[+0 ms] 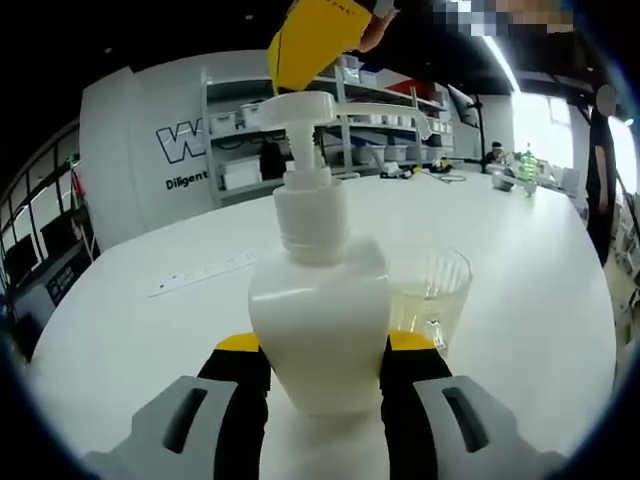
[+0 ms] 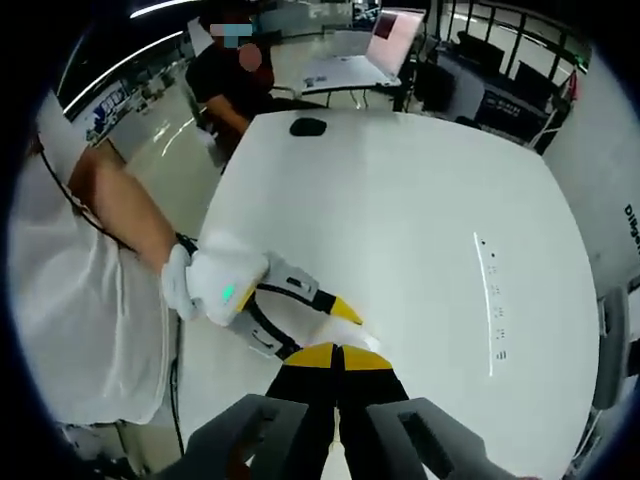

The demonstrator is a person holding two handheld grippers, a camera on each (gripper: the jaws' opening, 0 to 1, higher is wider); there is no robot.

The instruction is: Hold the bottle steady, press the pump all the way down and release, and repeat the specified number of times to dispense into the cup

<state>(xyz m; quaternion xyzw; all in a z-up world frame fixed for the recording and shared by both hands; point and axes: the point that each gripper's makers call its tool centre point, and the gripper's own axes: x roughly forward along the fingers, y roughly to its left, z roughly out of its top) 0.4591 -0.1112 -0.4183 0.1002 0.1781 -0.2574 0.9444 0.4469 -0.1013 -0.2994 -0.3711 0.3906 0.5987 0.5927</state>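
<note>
While our left gripper (image 1: 325, 375) has its jaws closed against the lower sides of the white pump bottle (image 1: 320, 320), the bottle stands upright on the white table (image 1: 520, 290), with the clear plastic cup (image 1: 430, 295) just beside it under the spout side. A little pale liquid sits in the cup. We judge the bottle a stiff, smooth plastic, fairly light and apt to slide or tip if pressed off-centre, so the low grip on its flat flanks seems the right hold; the thin cup would crush or skid easily and is best left untouched.

Above the pump head (image 1: 305, 108) we see a yellow tip of the right gripper (image 1: 310, 40), close over it, though whether it touches we cannot tell. In the right gripper view, our right gripper (image 2: 340, 358) has its jaws drawn together with nothing between them, poised over something white that is probably the pump top; the left gripper (image 2: 300, 315) reaches in from the left, held by a hand.

On the far wall we read a large "W" and the start "Diligent" (image 1: 185, 180); the bottle carries no label that we can see.
</note>
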